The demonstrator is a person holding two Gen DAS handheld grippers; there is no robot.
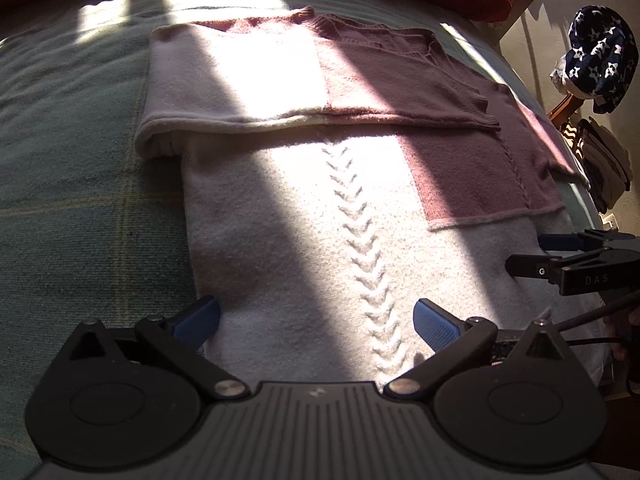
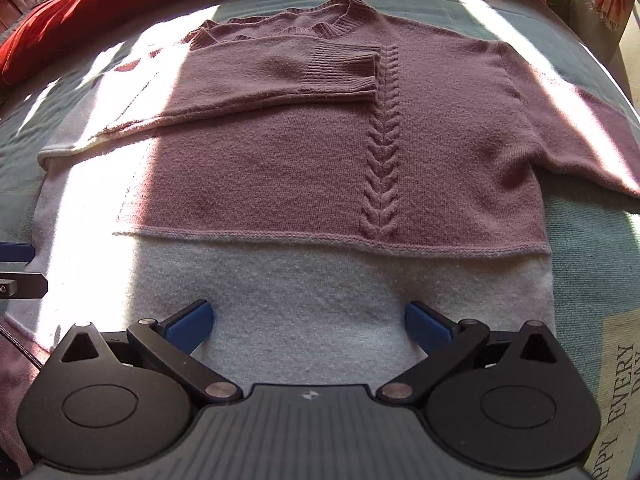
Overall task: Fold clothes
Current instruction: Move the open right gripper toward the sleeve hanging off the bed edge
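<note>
Left wrist view: a pink and white sweater [image 1: 304, 184] lies flat on a bed [image 1: 80, 168] covered in a green plaid blanket, crossed by bright bands of sun. One sleeve [image 1: 280, 92] is folded across the chest; a braided cable [image 1: 360, 240] runs down the middle of the body. The left gripper [image 1: 316, 318] hangs just above the white hem end, its blue fingers spread wide with nothing between them. At the right edge, the right gripper [image 1: 528, 256] reaches in from the side over the sweater; from here its spread is hard to read.

Right wrist view: the same sweater [image 2: 332, 168], neckline at the far end, white hem band [image 2: 304, 280] nearest. The left sleeve [image 2: 280, 76] lies folded over the chest, cuff touching the cable [image 2: 380, 168]. The right sleeve [image 2: 592, 144] stretches out flat to the side. The right gripper [image 2: 308, 320] hovers over the hem band, fingers wide and empty. A red cushion [image 2: 80, 12] sits beyond the neckline.

Judging from one sleeve in and one out, the fold looks partway. To match the sides, the outstretched sleeve would want pinching near its cuff, both knit layers caught together, then laying straight across without dragging the body. The knit looks soft and limp, likely to sag and slide.
</note>
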